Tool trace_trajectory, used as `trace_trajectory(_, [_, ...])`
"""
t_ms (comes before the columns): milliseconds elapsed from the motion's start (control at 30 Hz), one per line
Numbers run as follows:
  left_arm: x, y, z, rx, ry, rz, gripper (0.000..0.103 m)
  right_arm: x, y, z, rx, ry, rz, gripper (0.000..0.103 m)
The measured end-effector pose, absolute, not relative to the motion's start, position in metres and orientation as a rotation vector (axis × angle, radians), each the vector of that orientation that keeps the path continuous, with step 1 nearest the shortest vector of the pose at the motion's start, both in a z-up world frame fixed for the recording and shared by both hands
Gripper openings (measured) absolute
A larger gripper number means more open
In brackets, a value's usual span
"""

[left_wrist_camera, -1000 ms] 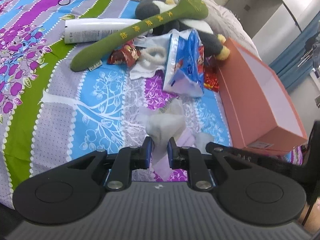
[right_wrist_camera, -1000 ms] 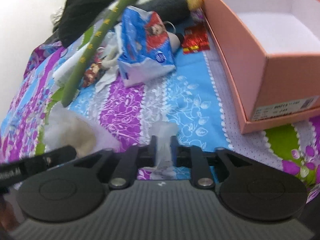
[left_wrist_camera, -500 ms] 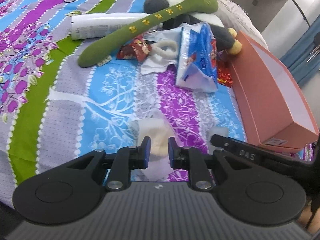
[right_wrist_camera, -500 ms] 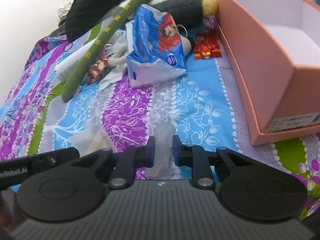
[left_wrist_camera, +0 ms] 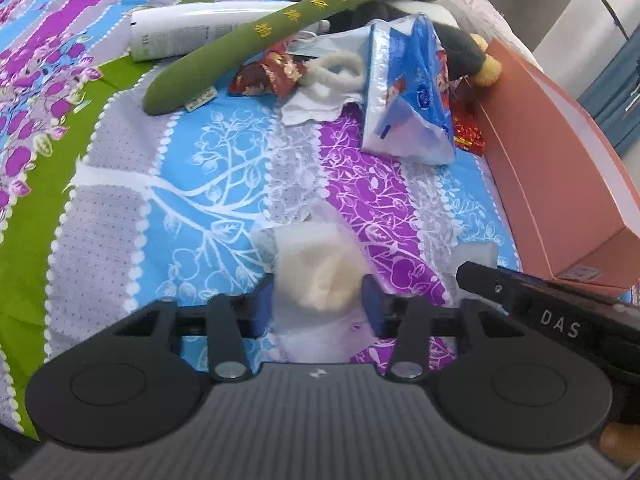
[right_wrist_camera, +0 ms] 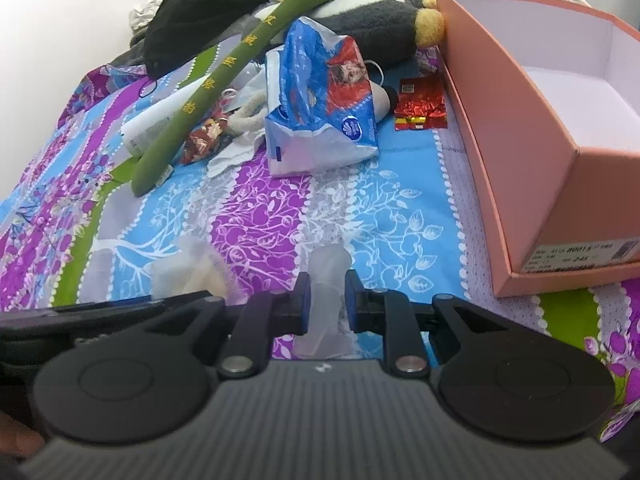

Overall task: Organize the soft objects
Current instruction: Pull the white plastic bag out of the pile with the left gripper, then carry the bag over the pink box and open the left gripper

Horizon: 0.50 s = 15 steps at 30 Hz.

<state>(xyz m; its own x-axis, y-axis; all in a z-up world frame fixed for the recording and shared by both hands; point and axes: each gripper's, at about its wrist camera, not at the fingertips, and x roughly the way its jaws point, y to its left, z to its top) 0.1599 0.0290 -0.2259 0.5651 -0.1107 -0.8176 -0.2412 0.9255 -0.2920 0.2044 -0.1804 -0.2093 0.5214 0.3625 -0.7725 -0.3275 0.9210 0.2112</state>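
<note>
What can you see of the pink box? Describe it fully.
The pink box is a long, salmon-coloured carton that looks like cardboard. It is lidless and white inside, and the visible part of the interior is empty. A printed label sits on its near end wall. It rests flat on the patterned bedspread, with a red foil packet beside its long wall.

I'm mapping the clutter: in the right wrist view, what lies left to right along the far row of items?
White tube → green plush stick → blue tissue pack → red foil packet → pink box.
</note>
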Motion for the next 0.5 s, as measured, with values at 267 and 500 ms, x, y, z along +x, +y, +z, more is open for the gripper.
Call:
trace_trajectory(267, [0.157,0.029,-0.217,-0.378,0.939,0.076,0.013,0.204,-0.183,-0.192,0.021,0.894,0.427,0.021])
trace_trajectory(500, [0.152,0.026,-0.187,-0.356,0.879,0.061,0.011,0.206,-0.186,-0.162,0.014,0.828,0.445,0.021])
